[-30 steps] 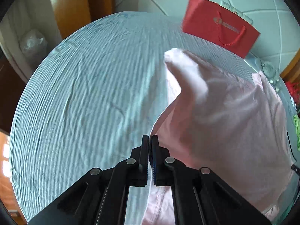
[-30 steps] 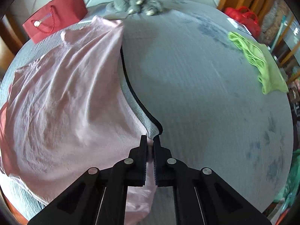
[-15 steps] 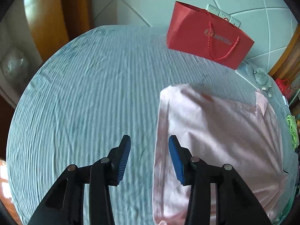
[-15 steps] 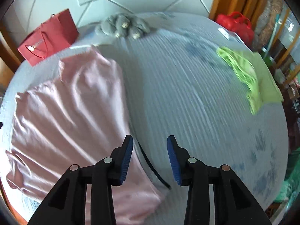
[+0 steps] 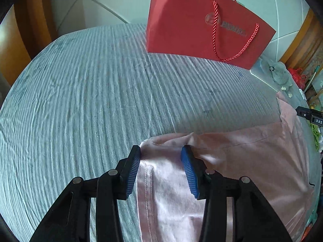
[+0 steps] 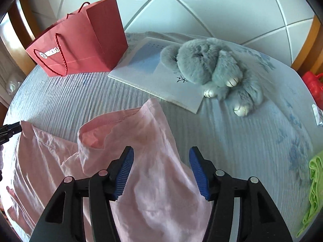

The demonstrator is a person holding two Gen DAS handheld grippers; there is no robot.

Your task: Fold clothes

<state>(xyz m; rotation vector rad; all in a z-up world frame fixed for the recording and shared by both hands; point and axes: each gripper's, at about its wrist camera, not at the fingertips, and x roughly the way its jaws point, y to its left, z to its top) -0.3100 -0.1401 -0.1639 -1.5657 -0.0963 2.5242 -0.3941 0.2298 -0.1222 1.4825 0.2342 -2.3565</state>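
A pale pink garment [image 5: 242, 161] lies spread on the blue-grey striped bedspread [image 5: 90, 100]. My left gripper [image 5: 161, 153] is open, its jaws straddling the garment's near left corner. In the right wrist view the same pink garment [image 6: 151, 151] shows a folded flap and hem pointing toward the wall. My right gripper [image 6: 161, 157] is open and empty above the cloth's right part. The other gripper's tip shows at the left edge of the right wrist view [image 6: 8, 130].
A red paper bag [image 5: 201, 26] stands at the far edge by the wall; it also shows in the right wrist view [image 6: 80, 40]. A grey plush rabbit [image 6: 214, 70] lies on a white booklet [image 6: 149, 74]. A green cloth [image 6: 315, 191] lies at right.
Both grippers were shut on the pink garment's edges, lifted. They opened and let it drop flat, then moved forward toward the wall, over its far corners.
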